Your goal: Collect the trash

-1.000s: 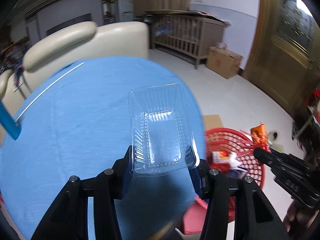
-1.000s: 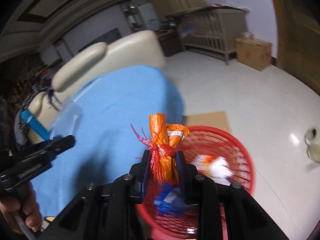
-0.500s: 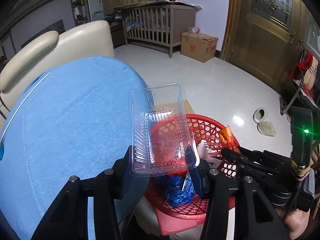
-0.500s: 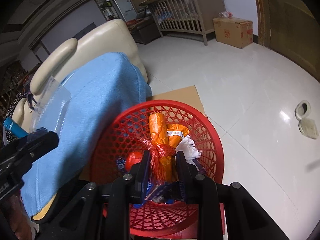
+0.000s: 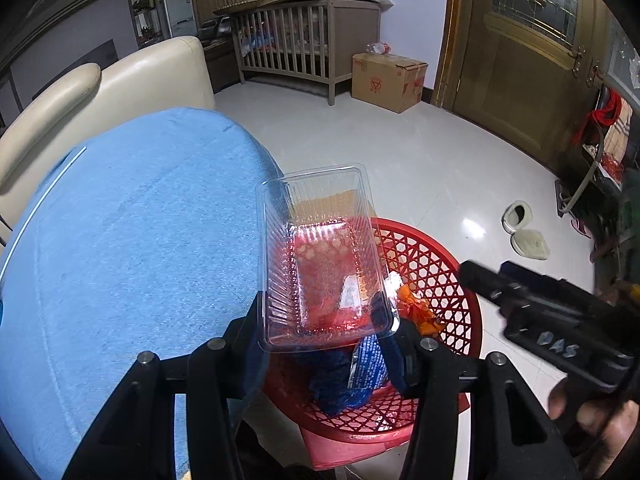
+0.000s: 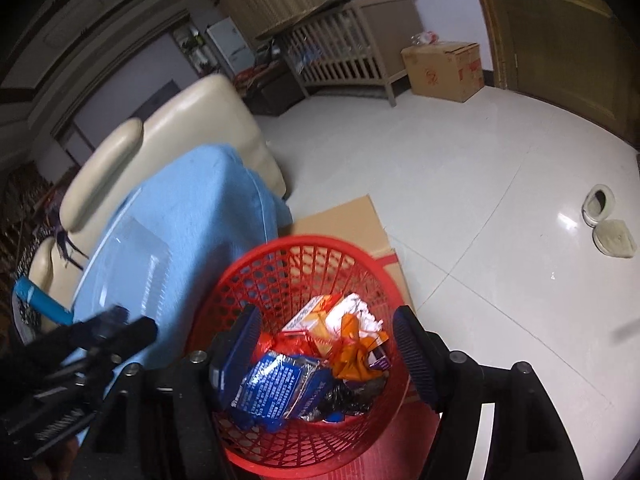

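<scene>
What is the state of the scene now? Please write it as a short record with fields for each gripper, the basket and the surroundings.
left gripper: shut on the clear plastic tray, held above the basket
right gripper: jaws open, empty, above the basket
red basket: on the floor beside the blue-covered table; holds the orange wrapper, a blue packet and white paper
under basket: flat cardboard
background: crib, cardboard box

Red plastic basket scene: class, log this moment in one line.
left gripper: holding clear plastic tray | right gripper: open over red plastic basket | orange wrapper: binned
</scene>
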